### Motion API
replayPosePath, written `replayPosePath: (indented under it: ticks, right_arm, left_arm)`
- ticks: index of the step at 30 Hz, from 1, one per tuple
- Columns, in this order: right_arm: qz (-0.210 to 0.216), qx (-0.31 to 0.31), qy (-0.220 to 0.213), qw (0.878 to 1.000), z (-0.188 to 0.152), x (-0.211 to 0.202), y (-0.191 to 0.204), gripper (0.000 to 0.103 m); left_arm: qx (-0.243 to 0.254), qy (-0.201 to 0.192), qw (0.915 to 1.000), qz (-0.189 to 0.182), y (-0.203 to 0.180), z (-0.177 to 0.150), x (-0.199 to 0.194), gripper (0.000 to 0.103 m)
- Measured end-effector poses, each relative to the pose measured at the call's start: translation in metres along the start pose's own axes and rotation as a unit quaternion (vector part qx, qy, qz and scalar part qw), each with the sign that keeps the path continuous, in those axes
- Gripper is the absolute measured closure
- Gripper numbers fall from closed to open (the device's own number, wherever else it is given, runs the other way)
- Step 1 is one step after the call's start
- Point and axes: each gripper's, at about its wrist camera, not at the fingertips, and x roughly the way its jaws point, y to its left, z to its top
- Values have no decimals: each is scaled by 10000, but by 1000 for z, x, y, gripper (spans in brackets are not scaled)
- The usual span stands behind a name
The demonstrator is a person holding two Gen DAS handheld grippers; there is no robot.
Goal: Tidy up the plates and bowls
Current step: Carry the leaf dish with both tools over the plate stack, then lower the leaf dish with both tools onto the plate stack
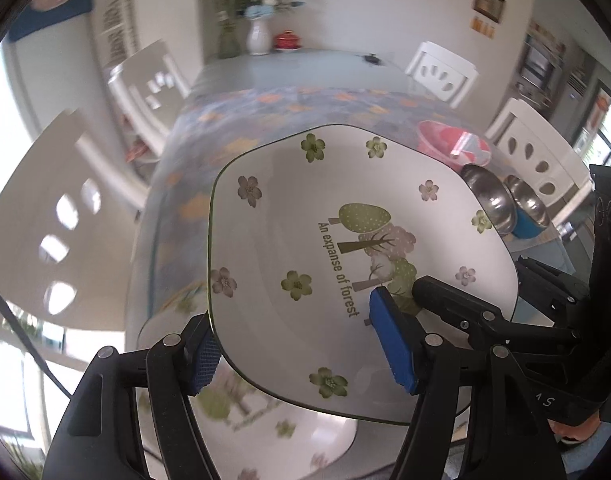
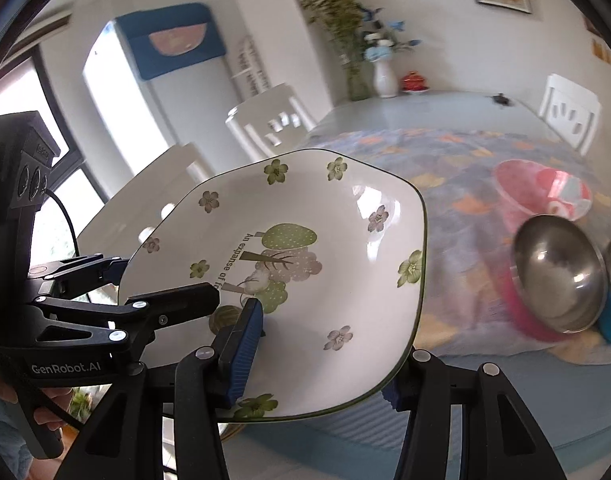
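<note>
A white square plate with green and pink flowers and the words "An expanse of forest" point(image 1: 345, 248) is held in the air above the table, tilted. My left gripper point(image 1: 301, 344) is shut on its near edge, one blue pad on top and one beneath. My right gripper point(image 2: 321, 354) is shut on the same plate point(image 2: 305, 248) from the other side. A second plate of the same pattern point(image 1: 265, 420) lies on the table below it. Each gripper shows in the other's view.
A pink bowl point(image 1: 451, 142) and two steel bowls, one with a pink base point(image 2: 557, 276) and one with a blue base point(image 1: 527, 208), stand on the flowered tablecloth point(image 1: 289, 112) to the right. White chairs surround the table. Vases and a red pot point(image 1: 287, 40) stand at the far end.
</note>
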Motion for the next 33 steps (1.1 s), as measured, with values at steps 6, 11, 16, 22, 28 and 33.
replayPosePath:
  ticks: [6,11,16,22,28,33]
  right_arm:
    - [403,-125,331,9986,-16,15,25,53]
    - [587,-402,545,9960,-27,30,49,53]
    - [715,-606,813,9923,-41,44,69,53]
    - [762,-689,1177,9877,-59,59,78,53]
    - [740,-720,1250,9868,-62,66,80,53]
    - [737,-682,1296,9865,-63,69,82,52]
  left_arm:
    - [-314,98,9989,339,22,-36,-15,38]
    - [-669,191,9963,504,42,-67,-22,38]
    - [-971,336,9929,599,57,-93,-22,38]
    - [-1307,510,9884,578,67,-115,-12,38]
    - [-1368,629,9868,593,66,-122,-8,38]
    - [-1404,668,9859,625,70,-127,-8,38]
